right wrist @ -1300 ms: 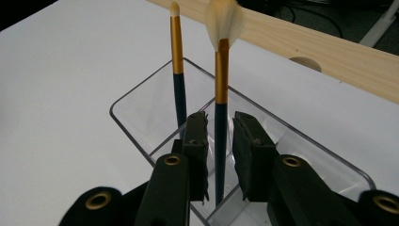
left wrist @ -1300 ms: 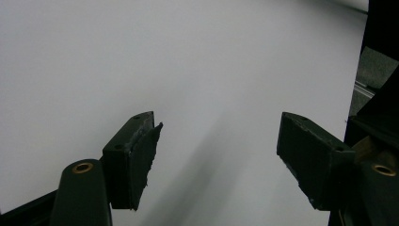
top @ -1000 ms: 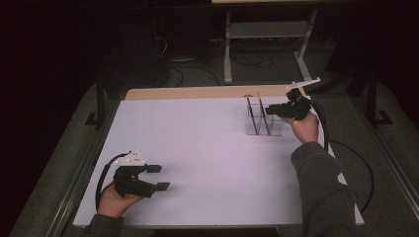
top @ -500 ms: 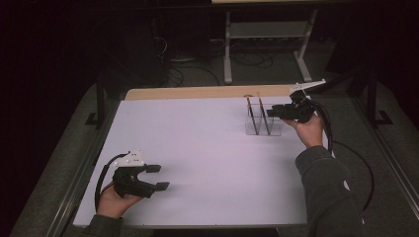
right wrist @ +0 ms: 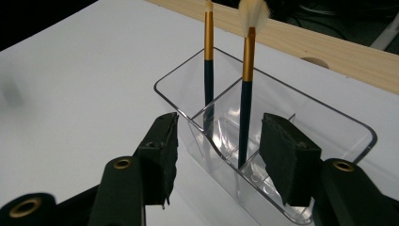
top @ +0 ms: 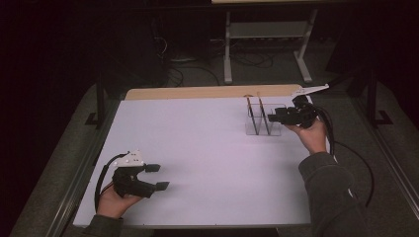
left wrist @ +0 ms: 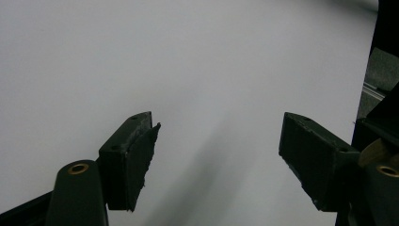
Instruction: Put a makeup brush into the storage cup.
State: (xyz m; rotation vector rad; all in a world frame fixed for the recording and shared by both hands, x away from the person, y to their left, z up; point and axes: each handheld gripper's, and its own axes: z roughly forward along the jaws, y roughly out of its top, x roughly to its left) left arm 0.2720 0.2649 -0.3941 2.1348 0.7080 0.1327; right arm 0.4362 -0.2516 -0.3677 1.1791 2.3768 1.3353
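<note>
Right gripper jaws just been opening, nothing pinched. Two brushes stand in clear holder right ahead, one between jaws. Brushes light, thin, stiff, likely slippery; grab mid-handle. Left gripper open, empty.

Two hand-held grippers, black bodies. Left gripper: white plate on top, looped black cable, blocky black jaws with worn pads, brass-ringed holes. Right gripper: grey three-cornered plate, long black cable trailing right, same brass-ringed holes. Dark grey-green sleeves, ribbed cuffs.
</note>
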